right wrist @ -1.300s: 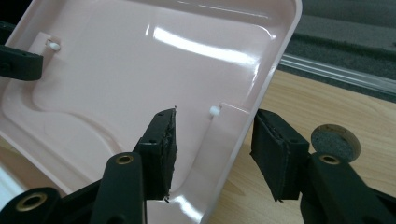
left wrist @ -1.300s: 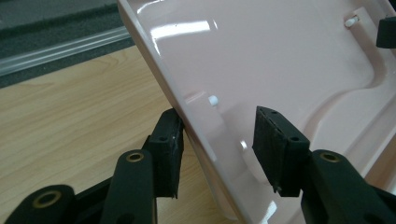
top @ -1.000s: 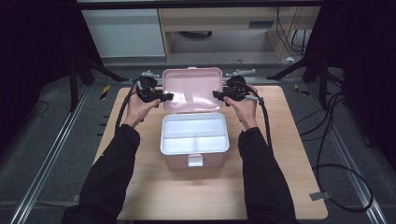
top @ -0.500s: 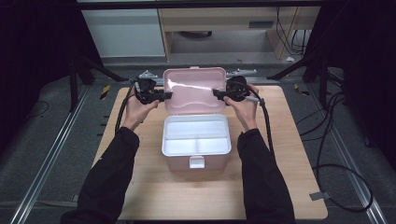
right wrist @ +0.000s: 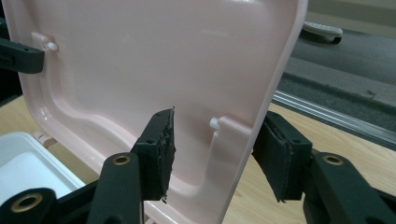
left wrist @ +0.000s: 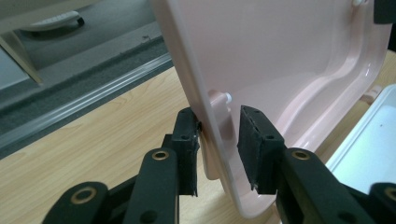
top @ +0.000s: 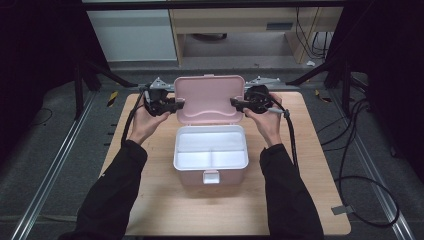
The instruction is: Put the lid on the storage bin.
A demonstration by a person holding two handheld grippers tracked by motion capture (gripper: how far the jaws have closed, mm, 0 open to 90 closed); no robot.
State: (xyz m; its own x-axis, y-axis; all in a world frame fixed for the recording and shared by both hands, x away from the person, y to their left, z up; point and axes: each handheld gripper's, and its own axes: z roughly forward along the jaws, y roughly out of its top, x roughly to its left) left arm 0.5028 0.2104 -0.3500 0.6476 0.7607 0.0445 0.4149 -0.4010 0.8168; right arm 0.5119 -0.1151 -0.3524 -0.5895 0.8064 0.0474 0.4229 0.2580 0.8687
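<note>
High view: pink box (top: 210,160), white divided tray (top: 210,149) empty; raised lid (top: 209,99) edges sit between spread fingers of left gripper (top: 176,105) and right gripper (top: 237,104).

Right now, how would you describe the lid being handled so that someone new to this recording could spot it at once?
Find the wooden table, then the white two-compartment box at its centre. The lid stands raised at the box's far edge, with the left gripper and right gripper at its sides. It is the one pale pink panel here.
</note>
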